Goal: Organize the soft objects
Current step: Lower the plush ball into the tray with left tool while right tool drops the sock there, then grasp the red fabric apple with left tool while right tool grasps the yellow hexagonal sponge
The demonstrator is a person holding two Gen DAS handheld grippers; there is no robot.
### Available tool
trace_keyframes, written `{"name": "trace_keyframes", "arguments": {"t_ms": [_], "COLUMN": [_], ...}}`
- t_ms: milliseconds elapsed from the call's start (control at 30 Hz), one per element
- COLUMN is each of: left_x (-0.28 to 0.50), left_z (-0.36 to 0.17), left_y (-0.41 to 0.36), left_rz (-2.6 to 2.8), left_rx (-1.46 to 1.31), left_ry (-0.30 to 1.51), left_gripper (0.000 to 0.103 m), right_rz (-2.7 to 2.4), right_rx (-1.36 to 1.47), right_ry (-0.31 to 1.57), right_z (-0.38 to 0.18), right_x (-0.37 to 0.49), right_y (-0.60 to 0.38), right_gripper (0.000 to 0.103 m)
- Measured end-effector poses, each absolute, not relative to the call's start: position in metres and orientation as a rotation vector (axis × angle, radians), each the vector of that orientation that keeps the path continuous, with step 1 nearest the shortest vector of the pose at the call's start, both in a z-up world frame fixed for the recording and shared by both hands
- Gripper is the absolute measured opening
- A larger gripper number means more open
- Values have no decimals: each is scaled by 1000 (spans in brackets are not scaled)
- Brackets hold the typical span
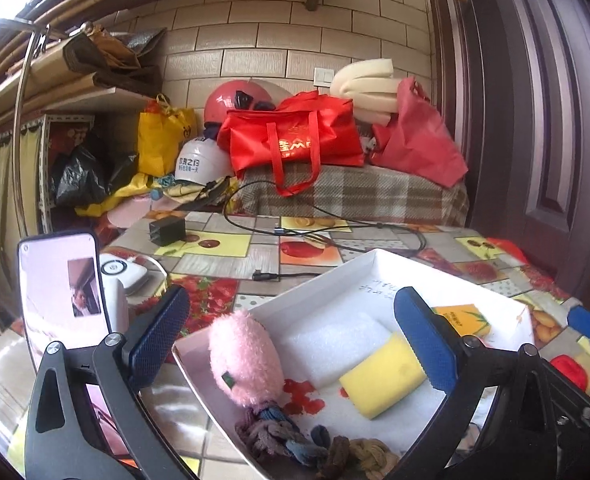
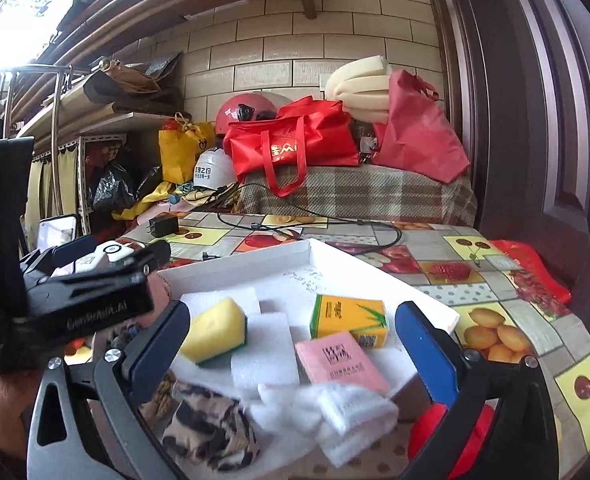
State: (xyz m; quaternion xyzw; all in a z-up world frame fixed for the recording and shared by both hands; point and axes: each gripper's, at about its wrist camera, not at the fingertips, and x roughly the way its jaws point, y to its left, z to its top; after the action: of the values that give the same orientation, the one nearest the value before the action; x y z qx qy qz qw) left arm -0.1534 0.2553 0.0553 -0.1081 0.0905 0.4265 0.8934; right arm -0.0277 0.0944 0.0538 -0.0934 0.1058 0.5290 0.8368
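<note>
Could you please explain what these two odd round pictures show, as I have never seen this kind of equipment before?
No robot here: a person holds a two-finger gripper in each hand, each carrying a fisheye camera looking along its fingers. One picture is from the left gripper, the other from the right gripper. Both are open and hold nothing. On the fruit-print tablecloth sits a white tray with a pink plush toy, a yellow sponge, foam sheets, two small packets and cloth pieces.

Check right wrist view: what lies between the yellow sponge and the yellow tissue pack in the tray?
White foam sheets lie between the yellow sponge and the yellow tissue pack on the white tray floor; right wrist view.
</note>
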Motion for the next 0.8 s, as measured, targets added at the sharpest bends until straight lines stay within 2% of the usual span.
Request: {"name": "trace_keyframes", "arguments": {"t_ms": [267,500,667,800], "left_x": [-155,-146,-117,-85], "left_z": [57,58,56,51], "left_y": [220,165,116,86], "left_rz": [774,544,255,159], "left_rx": [-193,-118,-22,27], "left_ry": [189,201,308,438], "left_gripper": [103,103,103,103], "right_rz": [1052,861,842,909], "right_rx": [-189,-123,-156,-244], "right_ry": [232,360,501,537], "right_z": [55,53,45,39], "right_x": [-10,49,80,74], "right_y": [23,-36,-48,-36], "right_gripper": [103,103,102,102]}}
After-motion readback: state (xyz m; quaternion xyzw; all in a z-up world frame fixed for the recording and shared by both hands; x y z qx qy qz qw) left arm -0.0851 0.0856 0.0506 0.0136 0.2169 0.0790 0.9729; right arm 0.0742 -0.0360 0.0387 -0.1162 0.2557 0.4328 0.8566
